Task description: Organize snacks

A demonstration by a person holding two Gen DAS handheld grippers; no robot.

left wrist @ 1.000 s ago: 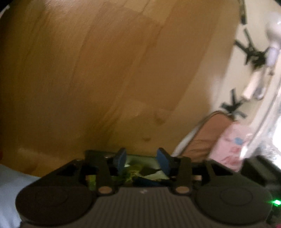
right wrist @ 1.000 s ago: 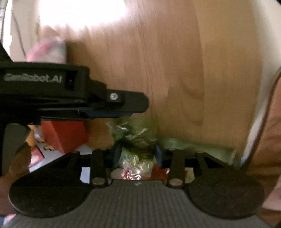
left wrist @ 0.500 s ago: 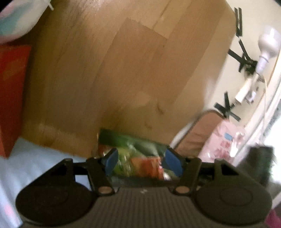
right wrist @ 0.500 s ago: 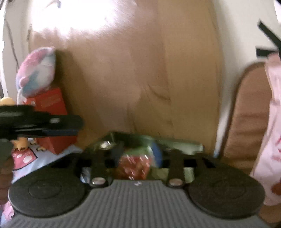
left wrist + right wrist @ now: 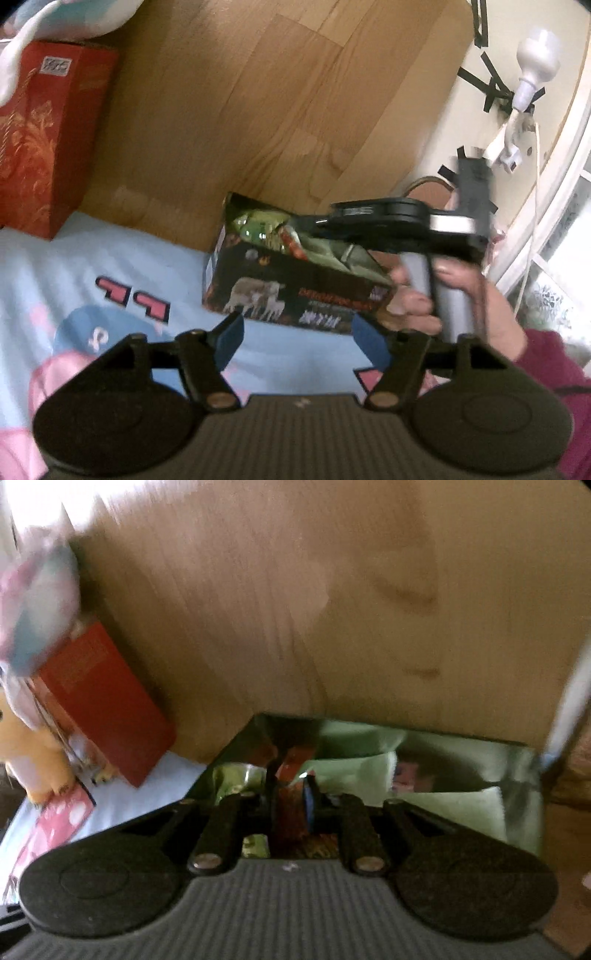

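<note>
A dark snack box (image 5: 295, 291) with an open top stands on the light blue bed sheet against the wooden headboard; it holds green and red snack packets (image 5: 266, 229). My left gripper (image 5: 297, 341) is open and empty, a little in front of the box. My right gripper (image 5: 290, 805) hangs over the box (image 5: 517, 771) and is shut on a red snack packet (image 5: 290, 812). In the left wrist view the right gripper (image 5: 314, 221) reaches into the box top, with the hand on its handle.
A red carton (image 5: 40, 136) stands at the left against the headboard (image 5: 258, 92), with a plush toy (image 5: 33, 746) and a pastel pillow (image 5: 37, 602) beside it. A brown cushion (image 5: 428, 184) and a taped wall lamp (image 5: 532, 66) are at the right.
My left gripper has pulled back from the box and opened wider. My right gripper has closed on the red packet and sits lower over the box.
</note>
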